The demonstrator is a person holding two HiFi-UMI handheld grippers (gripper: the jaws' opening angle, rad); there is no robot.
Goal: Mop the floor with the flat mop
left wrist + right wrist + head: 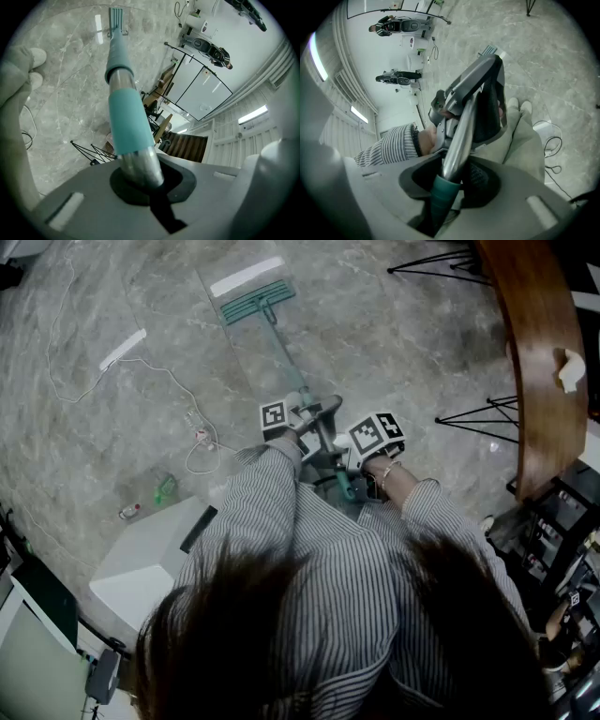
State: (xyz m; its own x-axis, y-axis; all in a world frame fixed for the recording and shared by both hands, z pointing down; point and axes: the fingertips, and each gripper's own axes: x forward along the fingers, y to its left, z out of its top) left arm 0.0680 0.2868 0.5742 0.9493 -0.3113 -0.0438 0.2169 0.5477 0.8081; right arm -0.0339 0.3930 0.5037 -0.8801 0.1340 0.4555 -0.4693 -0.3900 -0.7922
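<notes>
The flat mop's teal head (pixel 257 302) lies flat on the grey marble floor (pixel 394 352) far ahead of me. Its metal pole (pixel 289 364) slopes back toward my body. My left gripper (pixel 302 420) is shut on the pole higher up, and my right gripper (pixel 349 465) is shut on it lower, near the teal grip. In the left gripper view the pole (pixel 123 117) with its teal sleeves runs from the jaws out to the mop head (pixel 116 18). In the right gripper view the pole (pixel 457 143) rises from the jaws to the left gripper (pixel 471 101).
A white cable (pixel 141 367) loops over the floor at left, near a small green bottle (pixel 165 488) and a white box (pixel 145 559). A curved wooden table (pixel 534 352) on black wire legs (pixel 473 418) stands at right. My shoes (pixel 33 65) show in the left gripper view.
</notes>
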